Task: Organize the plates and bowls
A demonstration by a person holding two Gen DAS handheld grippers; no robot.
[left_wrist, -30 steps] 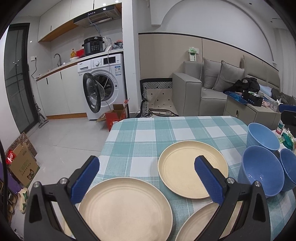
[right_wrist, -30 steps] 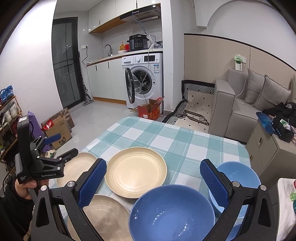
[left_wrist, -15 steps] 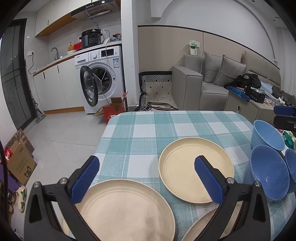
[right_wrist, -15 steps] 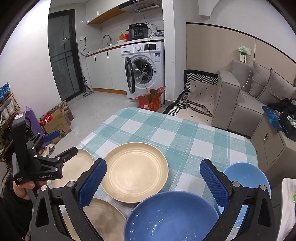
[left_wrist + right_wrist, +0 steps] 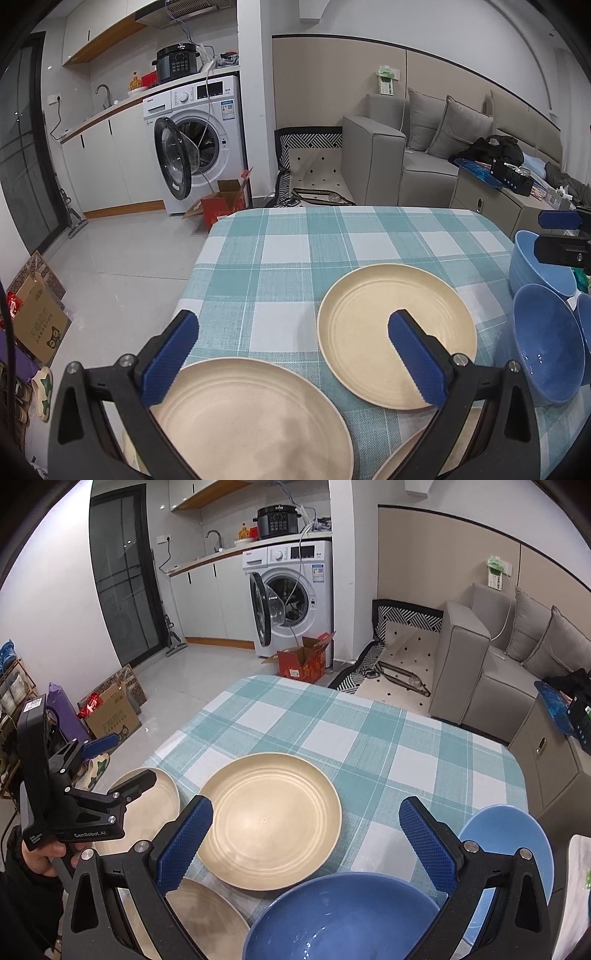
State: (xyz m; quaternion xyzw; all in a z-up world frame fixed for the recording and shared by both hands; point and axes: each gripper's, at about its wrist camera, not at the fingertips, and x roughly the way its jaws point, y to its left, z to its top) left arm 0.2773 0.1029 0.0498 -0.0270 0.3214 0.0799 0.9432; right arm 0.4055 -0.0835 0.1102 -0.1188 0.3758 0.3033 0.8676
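**Plates and bowls spread over the checked cloth**

Nothing lies in any dish: every plate and bowl shows a bare inside. Three round cream plates, matte with faint rings, lie flat on the table (image 5: 280,258), which wears a woven teal-and-white check cloth. The far plate (image 5: 397,336) lies at about 1 o'clock from the left gripper (image 5: 291,354), the near plate (image 5: 247,421) directly under it at 6 o'clock, and a third plate (image 5: 207,919) peeks out at the lower edge. Smooth, glossy blue bowls cluster at 3 o'clock of the plates: a near bowl (image 5: 343,919) below the right gripper (image 5: 304,843), a far bowl (image 5: 517,834) beyond it at 2 o'clock, touching or nearly so.

Both grippers hover above the dishes with their blue ribbed pads spread wide, pinching nothing. A hand (image 5: 44,856) grasps the left gripper's black handle at 9 o'clock in the right view.

Beyond the table, a white washer (image 5: 199,140) stands with its round door open.
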